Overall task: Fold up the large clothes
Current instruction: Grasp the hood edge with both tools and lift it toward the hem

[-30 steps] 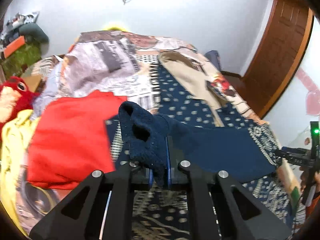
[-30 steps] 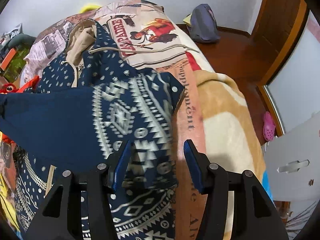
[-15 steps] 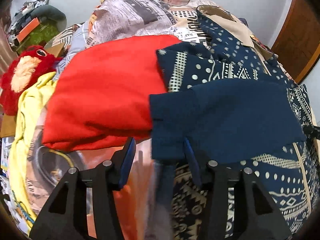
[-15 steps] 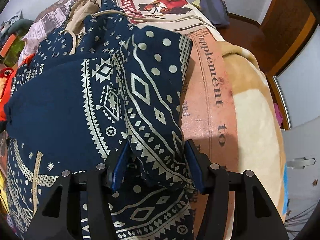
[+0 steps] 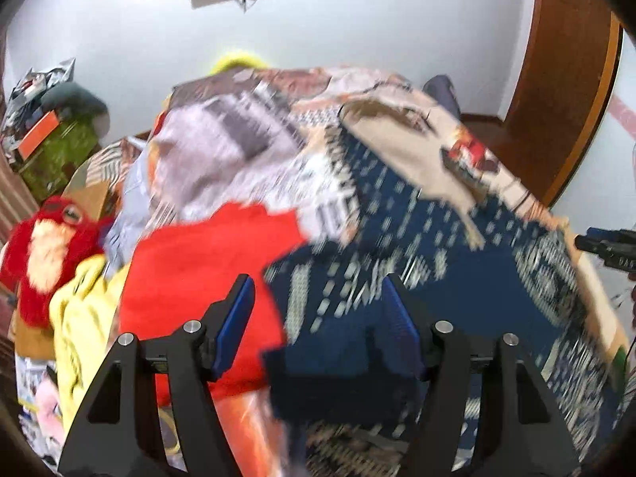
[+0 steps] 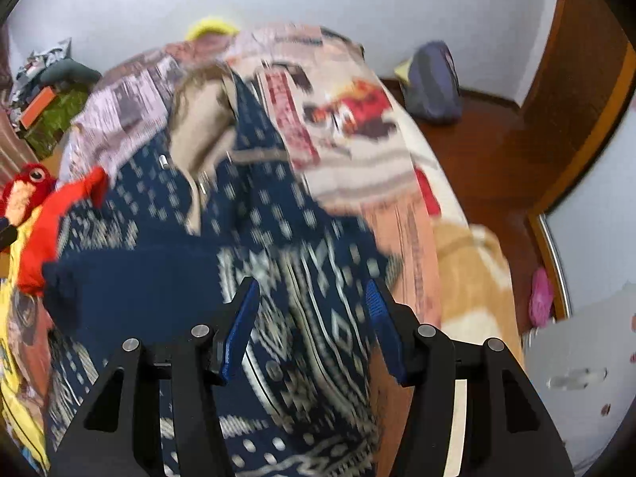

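Both my tools, left tool (image 5: 316, 318) and right tool (image 6: 312, 318), gape wide, holding nothing above the navy patterned garment (image 6: 302, 278); between folds, I judge; next I regrip an edge.

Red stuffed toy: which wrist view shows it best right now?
The left wrist view: the red stuffed toy fills the left edge, face and body visible beside the yellow garment. The right wrist view shows only its head, small, at the far left edge.

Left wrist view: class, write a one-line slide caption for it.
Open left tool above a navy patterned garment spread on the bed, beside a red garment.
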`<state>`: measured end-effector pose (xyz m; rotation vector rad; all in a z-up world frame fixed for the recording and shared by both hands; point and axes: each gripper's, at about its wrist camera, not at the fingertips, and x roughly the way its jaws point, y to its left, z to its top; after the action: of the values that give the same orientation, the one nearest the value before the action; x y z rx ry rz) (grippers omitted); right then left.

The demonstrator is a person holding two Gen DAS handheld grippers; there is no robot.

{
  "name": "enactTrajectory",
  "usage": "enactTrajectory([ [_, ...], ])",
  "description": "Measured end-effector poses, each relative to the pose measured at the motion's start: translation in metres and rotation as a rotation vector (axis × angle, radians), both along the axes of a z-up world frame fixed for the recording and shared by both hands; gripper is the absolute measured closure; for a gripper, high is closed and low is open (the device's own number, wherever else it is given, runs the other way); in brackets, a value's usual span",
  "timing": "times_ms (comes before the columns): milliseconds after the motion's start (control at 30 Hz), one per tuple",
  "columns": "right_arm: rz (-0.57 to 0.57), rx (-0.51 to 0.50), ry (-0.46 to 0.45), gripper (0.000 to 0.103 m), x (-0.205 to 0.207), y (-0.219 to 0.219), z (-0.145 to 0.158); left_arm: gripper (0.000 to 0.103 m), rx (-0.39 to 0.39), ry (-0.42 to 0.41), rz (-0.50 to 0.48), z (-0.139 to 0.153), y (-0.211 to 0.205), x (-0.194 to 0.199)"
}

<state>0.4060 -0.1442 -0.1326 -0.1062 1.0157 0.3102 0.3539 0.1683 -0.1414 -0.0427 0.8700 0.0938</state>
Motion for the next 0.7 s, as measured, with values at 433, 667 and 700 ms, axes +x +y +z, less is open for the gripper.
enactTrajectory([
  [433,0.045,0.047,-0.061,0.051,0.071,0.061,0.012,0.037,-0.149,0.056,-0.017,-0.018,-0.016,0.128],
  [667,0.051,0.033,0.016,0.051,0.118,0.094,-0.023,0.037,-0.200,0.123,-0.015,-0.052,-0.020,0.184],
  [700,0.052,0.032,0.032,0.051,0.123,0.098,-0.029,0.037,-0.194,0.134,-0.010,-0.058,-0.020,0.192],
])
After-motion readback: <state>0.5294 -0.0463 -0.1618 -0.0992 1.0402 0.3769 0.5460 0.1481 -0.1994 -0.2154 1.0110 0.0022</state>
